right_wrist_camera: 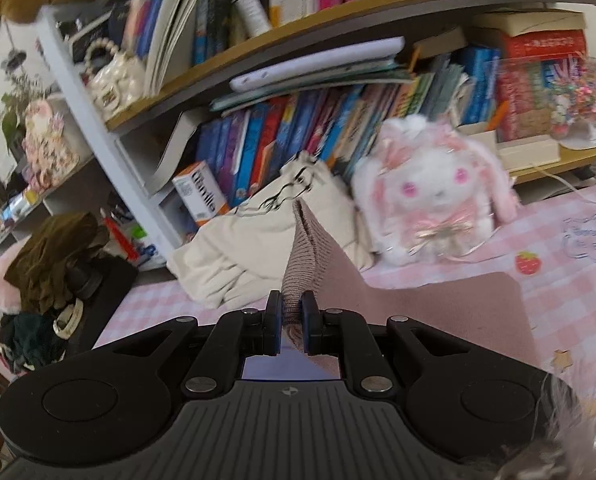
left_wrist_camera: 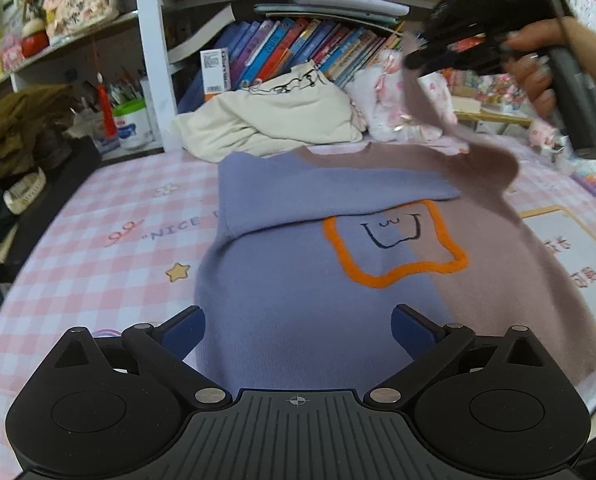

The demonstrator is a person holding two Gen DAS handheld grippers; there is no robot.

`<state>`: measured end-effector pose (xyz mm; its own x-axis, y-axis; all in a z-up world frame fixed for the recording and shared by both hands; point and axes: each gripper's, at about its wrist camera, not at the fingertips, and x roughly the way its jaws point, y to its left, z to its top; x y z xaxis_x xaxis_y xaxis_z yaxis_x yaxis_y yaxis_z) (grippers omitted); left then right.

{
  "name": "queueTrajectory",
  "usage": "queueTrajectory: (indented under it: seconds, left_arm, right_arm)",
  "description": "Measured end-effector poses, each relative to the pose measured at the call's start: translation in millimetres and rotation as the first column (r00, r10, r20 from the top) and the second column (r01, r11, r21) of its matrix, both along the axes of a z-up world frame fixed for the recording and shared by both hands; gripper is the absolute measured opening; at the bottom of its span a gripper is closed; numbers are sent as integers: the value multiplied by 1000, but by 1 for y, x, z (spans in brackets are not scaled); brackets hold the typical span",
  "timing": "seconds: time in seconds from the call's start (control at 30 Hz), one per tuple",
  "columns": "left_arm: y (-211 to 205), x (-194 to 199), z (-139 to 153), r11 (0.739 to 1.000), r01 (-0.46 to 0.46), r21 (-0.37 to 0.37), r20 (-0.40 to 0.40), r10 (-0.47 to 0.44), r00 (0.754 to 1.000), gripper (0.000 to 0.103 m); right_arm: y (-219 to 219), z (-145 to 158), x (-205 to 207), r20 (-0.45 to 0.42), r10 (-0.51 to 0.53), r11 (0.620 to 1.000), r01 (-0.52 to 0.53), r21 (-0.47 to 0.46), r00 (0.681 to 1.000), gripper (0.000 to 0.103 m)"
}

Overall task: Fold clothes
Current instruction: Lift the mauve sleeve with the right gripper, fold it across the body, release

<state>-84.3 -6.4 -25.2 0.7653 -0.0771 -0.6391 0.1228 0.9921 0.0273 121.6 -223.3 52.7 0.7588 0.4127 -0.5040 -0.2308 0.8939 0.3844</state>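
The two-colour sweater (left_wrist_camera: 318,288) lies flat on the pink checked bedsheet (left_wrist_camera: 98,248), its hem toward the left gripper and its collar toward the bookshelf (left_wrist_camera: 282,52). The blue sleeve (left_wrist_camera: 318,192) is already folded across the chest, its long axis running sideways over the orange patch (left_wrist_camera: 398,248). The right gripper (right_wrist_camera: 291,320) is closed tight on the ribbed cuff of the mauve sleeve (left_wrist_camera: 450,128) and holds it lifted above the far right shoulder. From there the body lies to the left and nearer, so the fold probably must go that way. The left gripper (left_wrist_camera: 298,328) stands wide open and empty over the blue hem.
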Motion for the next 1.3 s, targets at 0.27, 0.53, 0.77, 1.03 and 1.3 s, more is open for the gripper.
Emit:
queueTrajectory:
  seconds: [0.27, 0.53, 0.77, 1.03, 1.3]
  left_arm:
    - [16, -3, -4, 999, 46, 6, 10, -47, 999, 101]
    - [34, -2, -9, 1000, 10, -15, -11, -10, 1000, 101]
    - [41, -1, -11, 1000, 2, -17, -20, -2, 1000, 101]
    - [36, 3, -10, 1000, 16, -13, -16, -16, 1000, 101]
    - [25, 7, -10, 999, 45, -16, -10, -45, 999, 101]
  right_arm:
    - [47, -18, 3, -46, 49, 997, -51, -53, 998, 10]
    - [80, -29, 2, -73, 104, 991, -110, -82, 992, 10]
    - [88, -41, 7, -107, 112, 989, -121, -88, 988, 10]
    - [81, -38, 2, -105, 145, 988, -150, -35, 984, 43]
    - [51, -44, -14, -136, 110, 992, -117, -40, 985, 43]
